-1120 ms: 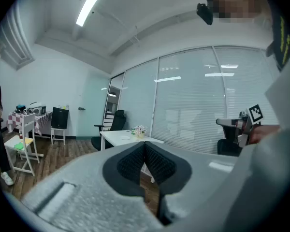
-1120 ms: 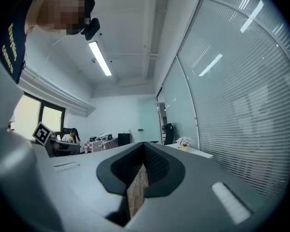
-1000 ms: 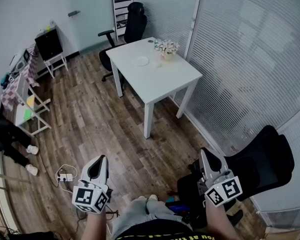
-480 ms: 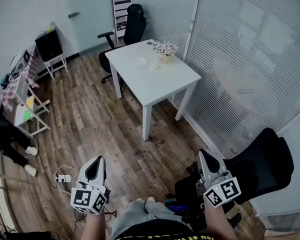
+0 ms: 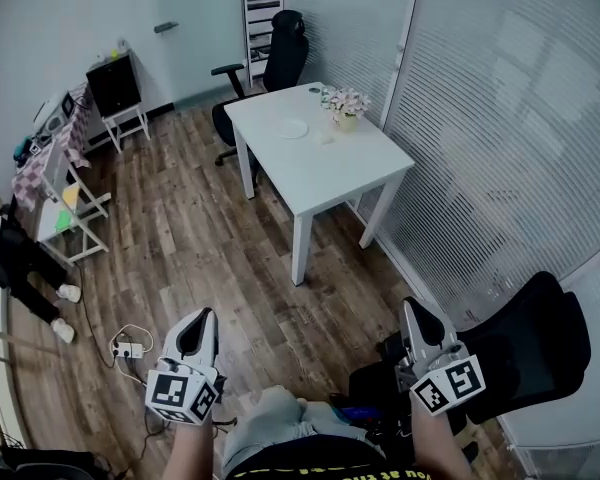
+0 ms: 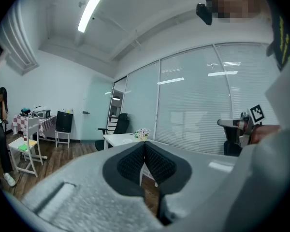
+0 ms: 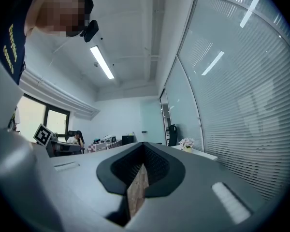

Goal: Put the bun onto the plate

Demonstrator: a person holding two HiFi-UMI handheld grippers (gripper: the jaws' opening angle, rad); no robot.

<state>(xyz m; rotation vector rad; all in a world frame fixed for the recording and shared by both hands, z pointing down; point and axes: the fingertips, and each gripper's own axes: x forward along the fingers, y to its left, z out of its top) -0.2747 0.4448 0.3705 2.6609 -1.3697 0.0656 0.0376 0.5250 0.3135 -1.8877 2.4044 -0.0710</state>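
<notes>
- Left hand-held gripper (image 5: pixel 200 320): grey two-jaw tool with a marker cube, pointing roughly level above the floor. Its jaws are closed together with nothing between them.
- Right hand-held gripper (image 5: pixel 418 310): same make and roughly level. Its jaws are closed together and it holds nothing.
- Small pale bun (image 5: pixel 326 138): lies on the table top far ahead of both grippers and well apart from them, just beside the plate. It is too small to make out further.
- Round white plate (image 5: pixel 293 128): flat on the table, far ahead of the grippers, just left of the bun.
- White rectangular table (image 5: pixel 330 173): stands far ahead, roughly between the lines of the two grippers.
- Pot of pale flowers (image 5: pixel 345 105): on the table, beyond the bun.
- Black high-backed office chair (image 5: pixel 525 343): just beside the right gripper, on its outer side.
- Second black office chair (image 5: pixel 280 58): beyond the table's far end.
- White power strip with cable (image 5: pixel 130 350): on the brown wood-plank floor (image 5: pixel 200 248), near the left gripper on its outer side.
</notes>
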